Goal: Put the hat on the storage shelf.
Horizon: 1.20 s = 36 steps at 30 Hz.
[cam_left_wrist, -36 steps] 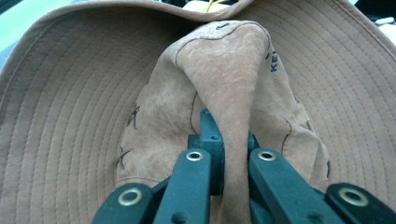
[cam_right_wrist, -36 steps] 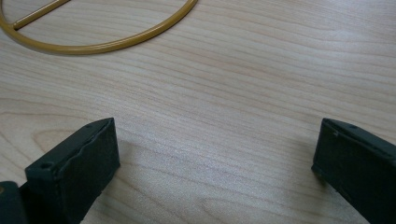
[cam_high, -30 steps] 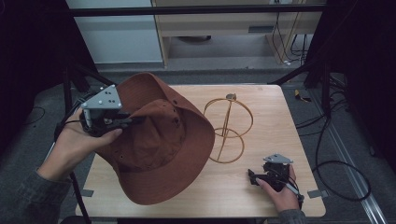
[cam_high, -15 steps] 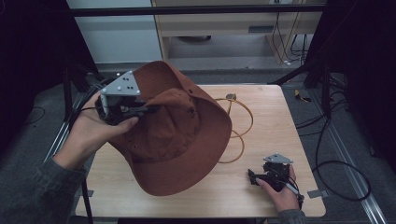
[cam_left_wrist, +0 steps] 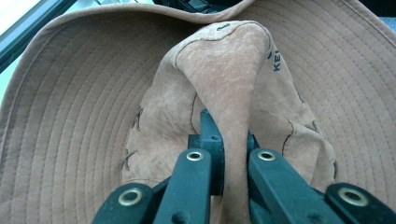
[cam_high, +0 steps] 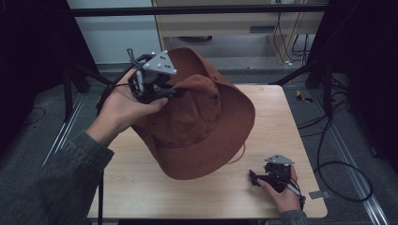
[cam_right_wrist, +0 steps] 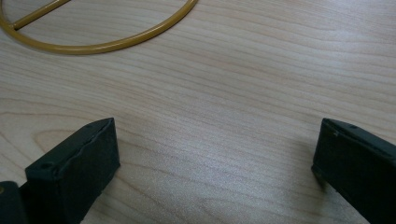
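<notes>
Dark floor, cable runs and a pale cabinet surround a light wooden table (cam_high: 300, 131), and most of its middle is covered from above by a brown wide-brimmed hat (cam_high: 202, 136) held clear of the wood. By the look of it, the step in hand is carrying the hat over the brass wire stand (cam_right_wrist: 100, 44), a sliver of which peeks out under the brim toward the table's right half; one of the stand's rings also shows on the wood in the right gripper view. The left gripper (cam_high: 162, 89), above the table's far left corner, has its jaws pinched tight on a fold of the hat's crown, the suede ridge squeezed between the two black fingers (cam_left_wrist: 275, 177) in the left gripper view, with the stitched underside of the brim spread all round. The right gripper (cam_high: 258, 179) rests near the table's near right corner, jaws spread wide over bare wood and nothing between them. Next, I judge, the crown must be centred over the top of the stand and lowered squarely before the pinch is let go, since the stand is hidden beneath the brim and a skewed drop could tip it.
</notes>
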Motion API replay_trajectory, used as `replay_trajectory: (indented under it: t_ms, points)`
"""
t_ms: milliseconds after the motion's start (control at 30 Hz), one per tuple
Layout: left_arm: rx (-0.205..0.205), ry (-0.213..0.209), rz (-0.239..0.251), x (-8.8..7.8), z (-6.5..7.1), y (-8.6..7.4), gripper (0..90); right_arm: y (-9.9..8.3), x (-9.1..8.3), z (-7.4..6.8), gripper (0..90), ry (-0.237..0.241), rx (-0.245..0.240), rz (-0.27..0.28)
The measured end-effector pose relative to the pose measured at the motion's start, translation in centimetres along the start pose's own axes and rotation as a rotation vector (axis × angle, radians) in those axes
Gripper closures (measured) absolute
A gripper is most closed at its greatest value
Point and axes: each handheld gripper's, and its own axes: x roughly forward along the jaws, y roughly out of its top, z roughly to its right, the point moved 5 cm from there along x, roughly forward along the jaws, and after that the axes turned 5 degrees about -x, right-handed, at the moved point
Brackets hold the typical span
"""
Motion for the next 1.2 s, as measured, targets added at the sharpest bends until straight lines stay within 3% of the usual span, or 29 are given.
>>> replay_trajectory:
  t_ms: [233, 267, 633, 933, 1200]
  points:
    - [0.043, 0.003, -0.034, 2.4, 0.6, 2.0, 88.5, 0.0, 0.0, 0.0, 0.5, 0.002, 0.0, 0.001]
    - [0.044, 0.003, -0.034, 2.6, 0.7, 2.2, 88.5, 0.0, -0.1, -0.1, 0.5, 0.02, -0.002, 0.004]
    - [0.066, -0.026, -0.047, 5.5, 1.2, 5.1, 88.5, 0.0, -0.1, -0.1, 0.5, 0.02, -0.001, 0.003]
    - [0.089, -0.061, -0.063, 8.4, 2.0, 6.3, 88.5, 0.0, -0.1, -0.1, 0.5, 0.024, -0.003, 0.004]
    - [0.084, -0.079, -0.071, 10.4, 2.1, 7.3, 88.4, 0.0, -0.1, 0.0, 0.5, 0.011, -0.003, 0.001]
